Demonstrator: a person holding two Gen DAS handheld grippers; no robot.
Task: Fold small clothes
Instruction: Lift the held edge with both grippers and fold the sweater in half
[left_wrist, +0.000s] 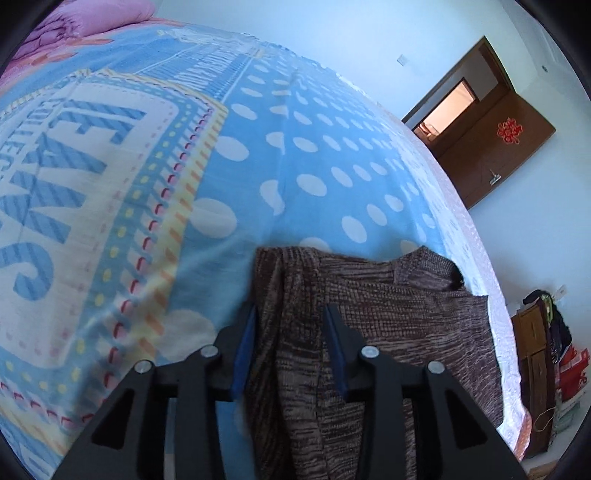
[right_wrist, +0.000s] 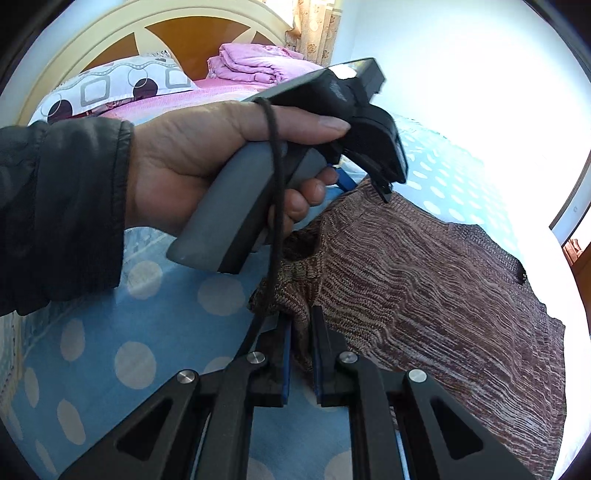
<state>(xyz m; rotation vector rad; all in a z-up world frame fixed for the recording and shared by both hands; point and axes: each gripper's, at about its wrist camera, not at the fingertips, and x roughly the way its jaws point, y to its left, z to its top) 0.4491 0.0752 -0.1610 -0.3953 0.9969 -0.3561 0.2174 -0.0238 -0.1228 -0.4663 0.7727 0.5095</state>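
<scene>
Right gripper (right_wrist: 300, 332), fingertips buried in sweater (right_wrist: 424, 266).

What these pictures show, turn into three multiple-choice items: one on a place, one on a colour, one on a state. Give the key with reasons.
1. The brown knit garment lies on:
A. a wooden floor
B. the blue dotted bedsheet
C. a chair

2. The folded blanket by the headboard is:
A. pink
B. green
C. black

3. The right gripper is:
A. wide open above the bed
B. shut on nothing
C. shut on a fold of the garment

Key:
1 B, since white-dotted blue cloth surrounds the garment.
2 A, since the stack near the headboard is pink.
3 C, since the fingers stand close together with knit fabric pinched between them.
</scene>
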